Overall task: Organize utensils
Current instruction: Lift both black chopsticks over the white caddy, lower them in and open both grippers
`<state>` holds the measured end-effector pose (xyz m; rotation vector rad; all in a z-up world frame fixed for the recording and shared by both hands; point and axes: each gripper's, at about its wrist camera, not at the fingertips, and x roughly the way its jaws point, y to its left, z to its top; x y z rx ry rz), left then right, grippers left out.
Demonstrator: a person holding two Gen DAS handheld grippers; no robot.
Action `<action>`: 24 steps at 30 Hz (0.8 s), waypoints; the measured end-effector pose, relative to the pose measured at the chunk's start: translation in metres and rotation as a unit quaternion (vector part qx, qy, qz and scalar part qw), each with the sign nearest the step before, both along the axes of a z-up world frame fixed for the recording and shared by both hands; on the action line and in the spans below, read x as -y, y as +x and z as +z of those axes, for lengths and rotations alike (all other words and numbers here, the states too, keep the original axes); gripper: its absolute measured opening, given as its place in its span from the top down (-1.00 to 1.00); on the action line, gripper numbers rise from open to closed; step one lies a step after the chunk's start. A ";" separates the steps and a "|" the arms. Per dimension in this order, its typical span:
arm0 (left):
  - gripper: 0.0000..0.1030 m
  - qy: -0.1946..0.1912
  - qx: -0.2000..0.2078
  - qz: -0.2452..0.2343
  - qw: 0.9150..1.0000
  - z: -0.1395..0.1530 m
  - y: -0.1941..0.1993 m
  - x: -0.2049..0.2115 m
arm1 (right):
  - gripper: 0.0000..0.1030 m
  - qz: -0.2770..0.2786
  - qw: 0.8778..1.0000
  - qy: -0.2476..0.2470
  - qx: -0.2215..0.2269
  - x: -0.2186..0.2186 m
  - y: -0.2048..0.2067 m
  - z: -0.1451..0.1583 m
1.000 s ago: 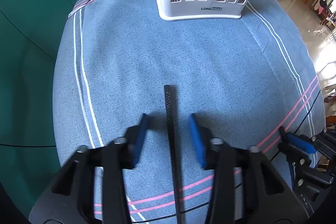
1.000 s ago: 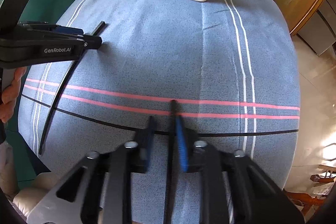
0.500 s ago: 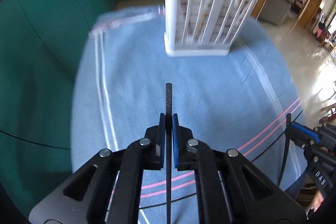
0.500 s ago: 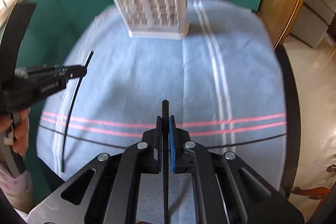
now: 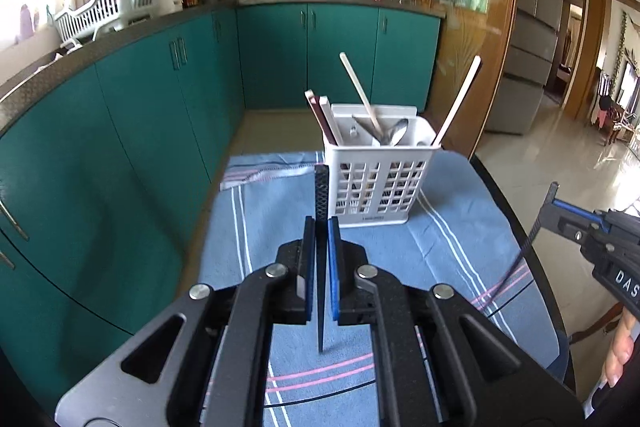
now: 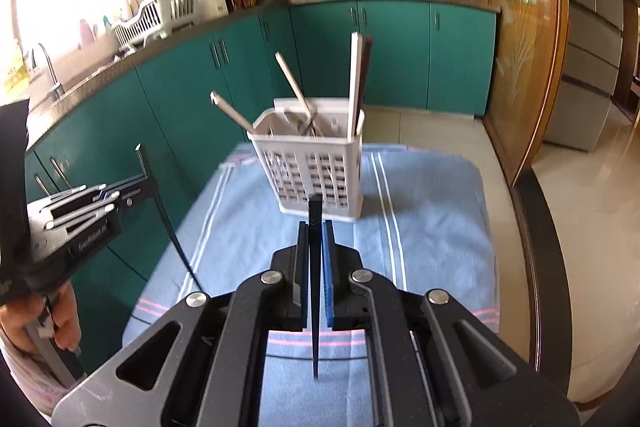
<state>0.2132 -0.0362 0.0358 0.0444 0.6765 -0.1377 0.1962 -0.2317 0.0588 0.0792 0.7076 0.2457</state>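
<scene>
My left gripper (image 5: 321,227) is shut on a thin black chopstick (image 5: 321,187), held off the cloth with its patterned end pointing at the white utensil basket (image 5: 380,183). My right gripper (image 6: 315,227) is shut on a second black chopstick (image 6: 315,211), also lifted and aimed at the basket (image 6: 316,167). Each gripper shows in the other's view: the right gripper (image 5: 554,205) at the right edge, the left gripper (image 6: 149,185) at the left edge. The basket holds several pale chopsticks and spoons.
A blue striped cloth (image 5: 440,247) covers the dark-edged table (image 5: 516,227). Teal cabinets (image 5: 140,147) curve along the left and back. A person's hand (image 6: 60,315) grips the left tool's handle. Tiled floor lies to the right of the table.
The left jaws closed on the chopstick that lay between them. Both grippers rose off the cloth with their chopsticks and tipped upward, so the basket top and kitchen came into view.
</scene>
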 end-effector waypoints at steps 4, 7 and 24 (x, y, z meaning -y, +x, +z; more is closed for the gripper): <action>0.88 -0.003 0.002 0.002 1.000 0.002 -0.004 0.001 | 0.87 0.001 1.000 0.007 0.013 0.000 -0.004 0.010; 0.88 -0.008 0.002 0.004 1.000 0.004 -0.007 -0.001 | 0.87 0.002 1.000 0.006 0.012 -0.003 -0.004 0.007; 0.88 -0.016 0.013 0.013 1.000 -0.006 -0.008 -0.002 | 0.87 0.002 1.000 0.007 0.007 -0.003 -0.001 0.004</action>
